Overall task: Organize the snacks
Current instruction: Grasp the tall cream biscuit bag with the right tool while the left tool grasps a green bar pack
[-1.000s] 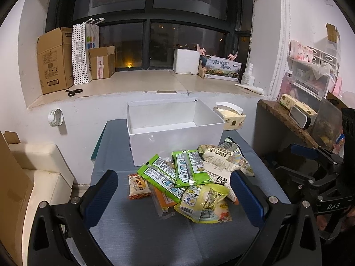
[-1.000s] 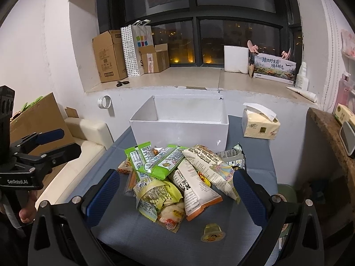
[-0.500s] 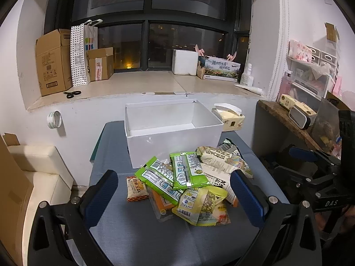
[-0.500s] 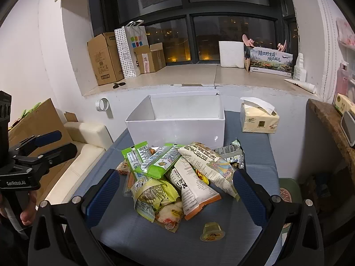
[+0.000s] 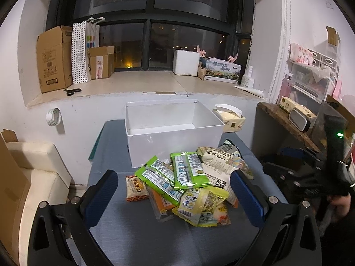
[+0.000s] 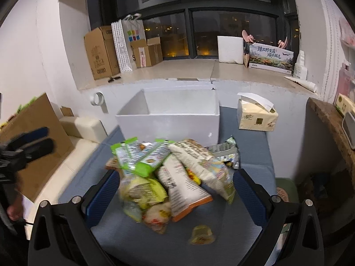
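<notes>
A grey table [image 5: 144, 232] under a dark window [image 5: 155, 22] holds the snack pile [image 5: 190, 184]. Both grippers, left gripper [image 5: 174, 197] and right gripper [image 6: 175, 199], gape wide, empty; the right has drawn nearer the pile

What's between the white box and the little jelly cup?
The snack pile fills the stretch between the white box and the jelly cup, seen in the right wrist view.

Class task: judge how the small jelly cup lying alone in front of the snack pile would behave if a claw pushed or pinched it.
The jelly cup is small and rounded, so a push would probably slide or roll it across the grey table. Its glossy plastic looks slippery. It is likely light, and it is blurred here.
</notes>
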Tool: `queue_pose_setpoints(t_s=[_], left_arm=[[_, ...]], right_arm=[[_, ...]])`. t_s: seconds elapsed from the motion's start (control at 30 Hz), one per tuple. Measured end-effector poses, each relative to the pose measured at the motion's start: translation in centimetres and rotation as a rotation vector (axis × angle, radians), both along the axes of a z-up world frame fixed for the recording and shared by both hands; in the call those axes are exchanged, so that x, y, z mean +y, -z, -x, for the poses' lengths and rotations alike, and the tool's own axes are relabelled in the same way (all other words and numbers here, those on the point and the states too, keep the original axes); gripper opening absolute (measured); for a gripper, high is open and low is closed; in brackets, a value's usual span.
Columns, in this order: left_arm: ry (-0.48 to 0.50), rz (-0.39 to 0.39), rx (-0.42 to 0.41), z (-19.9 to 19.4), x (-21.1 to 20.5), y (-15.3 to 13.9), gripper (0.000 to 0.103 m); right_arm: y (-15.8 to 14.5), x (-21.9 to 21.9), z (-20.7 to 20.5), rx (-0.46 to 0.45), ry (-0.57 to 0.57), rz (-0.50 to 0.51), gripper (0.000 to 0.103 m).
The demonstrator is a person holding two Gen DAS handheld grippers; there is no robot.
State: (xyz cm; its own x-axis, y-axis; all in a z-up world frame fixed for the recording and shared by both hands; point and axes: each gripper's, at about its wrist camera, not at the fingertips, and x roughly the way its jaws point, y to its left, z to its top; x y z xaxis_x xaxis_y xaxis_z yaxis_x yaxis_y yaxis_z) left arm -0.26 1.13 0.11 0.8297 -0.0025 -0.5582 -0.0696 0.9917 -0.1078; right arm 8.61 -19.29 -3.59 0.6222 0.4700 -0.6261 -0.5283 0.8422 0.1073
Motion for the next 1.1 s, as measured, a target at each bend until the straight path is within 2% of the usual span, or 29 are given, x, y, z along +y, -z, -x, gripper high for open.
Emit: queue_pose_setpoints(t_s=[0.13, 0.23, 0.33, 0.43, 0.6, 0.63, 0.67, 0.7, 0.73, 0.77, 0.8, 0.93, 1.1], left_arm=[[-0.003, 0.001, -0.022, 0.1, 0.1, 0.1, 0.103], [-0.006, -0.025, -0.058, 0.2, 0.0, 0.3, 0.103], [-0.006, -0.077, -0.092, 0.3, -0.5, 0.5, 0.103], [0.000, -0.075, -0.059, -0.2, -0.5, 1.2, 0.103], [0.022, -0.039, -0.005, -0.8, -0.4, 2.1, 0.103], [0.024, -0.033, 0.010, -1.0, -0.3, 2.2, 0.103], [0.032, -0.022, 0.022, -1.2, -0.2, 2.3, 0.103], [0.036, -0.009, 0.031, -1.3, -0.1, 2.3, 0.103], [0.033, 0.005, 0.037, -1.5, 0.0, 2.4, 0.103], [0.033, 0.013, 0.042, -1.7, 0.1, 2.5, 0.103], [0.039, 0.020, 0.050, -1.9, 0.2, 2.6, 0.103], [0.058, 0.027, 0.071, -3.0, -0.1, 2.9, 0.103], [0.089, 0.006, 0.126, -6.4, -1.2, 4.1, 0.103]], right_arm=[[2.3, 0.3, -3.8, 0.023, -0.014, 0.064, 0.103], [4.8, 1.1, -7.0, 0.056, -0.028, 0.143, 0.103], [7.1, 2.0, -9.4, 0.079, -0.084, 0.173, 0.103], [9.0, 2.6, -11.7, 0.125, -0.125, 0.160, 0.103], [11.6, 4.2, -14.2, 0.152, -0.145, 0.236, 0.101], [12.1, 4.2, -14.6, 0.168, -0.138, 0.233, 0.088], [12.3, 4.2, -14.7, 0.177, -0.136, 0.227, 0.082], [12.1, 4.2, -14.7, 0.165, -0.142, 0.231, 0.061], [11.9, 4.2, -14.4, 0.172, -0.172, 0.214, 0.050], [11.7, 4.2, -14.3, 0.192, -0.184, 0.202, 0.047], [11.5, 4.2, -13.9, 0.186, -0.186, 0.212, 0.038], [10.6, 4.2, -12.5, 0.137, -0.191, 0.243, 0.037], [7.4, 2.0, -10.8, 0.069, -0.135, 0.171, 0.037]])
